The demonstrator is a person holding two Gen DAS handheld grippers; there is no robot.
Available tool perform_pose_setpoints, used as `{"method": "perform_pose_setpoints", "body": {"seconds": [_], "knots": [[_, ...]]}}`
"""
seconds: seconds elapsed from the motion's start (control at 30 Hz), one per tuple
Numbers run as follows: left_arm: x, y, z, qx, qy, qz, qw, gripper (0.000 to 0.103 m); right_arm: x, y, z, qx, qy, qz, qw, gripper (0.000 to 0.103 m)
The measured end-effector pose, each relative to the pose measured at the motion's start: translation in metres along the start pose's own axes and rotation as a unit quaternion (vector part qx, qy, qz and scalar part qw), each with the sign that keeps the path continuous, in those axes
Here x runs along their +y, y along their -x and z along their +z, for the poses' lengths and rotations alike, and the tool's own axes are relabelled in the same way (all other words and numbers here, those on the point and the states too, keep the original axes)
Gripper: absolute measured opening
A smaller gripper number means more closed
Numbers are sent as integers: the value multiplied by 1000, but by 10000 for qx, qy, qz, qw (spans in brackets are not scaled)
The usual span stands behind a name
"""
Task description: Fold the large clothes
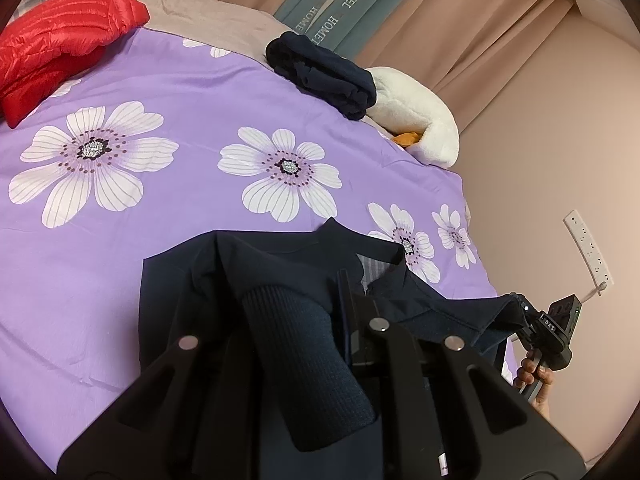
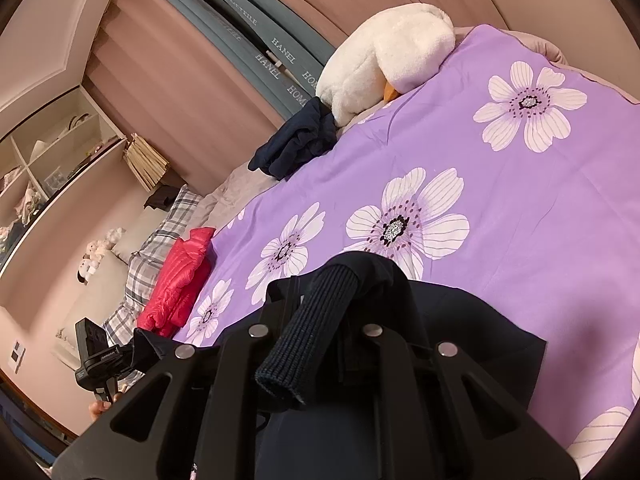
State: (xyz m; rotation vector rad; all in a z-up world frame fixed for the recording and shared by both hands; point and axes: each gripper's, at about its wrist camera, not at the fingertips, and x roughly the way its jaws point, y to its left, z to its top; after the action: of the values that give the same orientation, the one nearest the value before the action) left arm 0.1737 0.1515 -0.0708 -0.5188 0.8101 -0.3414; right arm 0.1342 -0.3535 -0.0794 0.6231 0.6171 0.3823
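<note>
**Dark jacket held over flowered bed, both grippers clamped on it**

I had the navy jacket (image 1: 256, 280) gripped from two sides, hanging low over the near part of the purple floral bedspread (image 1: 160, 208), lower edge w/ fabric draped onto it. My left gripper (image 1: 344, 320) was pinched narrow on the cloth near the collar, where a striped lining showed; a ribbed cuff (image 1: 304, 352) lay across its frame and blocked much of the view down betw. the fingers. My right gripper (image 2: 320, 320) was likewise nearly closed on jacket fabric, w/ a second ribbed cuff (image 2: 304, 332) slumped over its frame. In the left wrist view the right gripper appeared at far right, a person's hand (image 1: 534, 372) around its handle, jacket edge stretched to it.

Around the work: 1 red puffer jacket (image 1: 60, 52) folded at the far left of the bed, 1 dark crumpled garment (image 1: 320, 76) at the far edge, touching 1 white plush duck (image 1: 420, 120) w/ orange bill. Plaid pillow (image 2: 160, 240) by the headboard end, curtains (image 1: 460, 32) behind, 1 white power strip (image 1: 588, 248) on the wall. Shelving (image 2: 52, 152) w/ clutter stood beyond the bed. Counted 4 full flowers on the spread in the left view.
</note>
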Motion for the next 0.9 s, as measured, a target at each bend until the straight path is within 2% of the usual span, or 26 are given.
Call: {"method": "perform_pose_setpoints", "body": {"seconds": [0.9], "knots": [[23,-27,3,218,173,110,9996,14,-8,-21,0,159,-77,-125,9998,14]]}}
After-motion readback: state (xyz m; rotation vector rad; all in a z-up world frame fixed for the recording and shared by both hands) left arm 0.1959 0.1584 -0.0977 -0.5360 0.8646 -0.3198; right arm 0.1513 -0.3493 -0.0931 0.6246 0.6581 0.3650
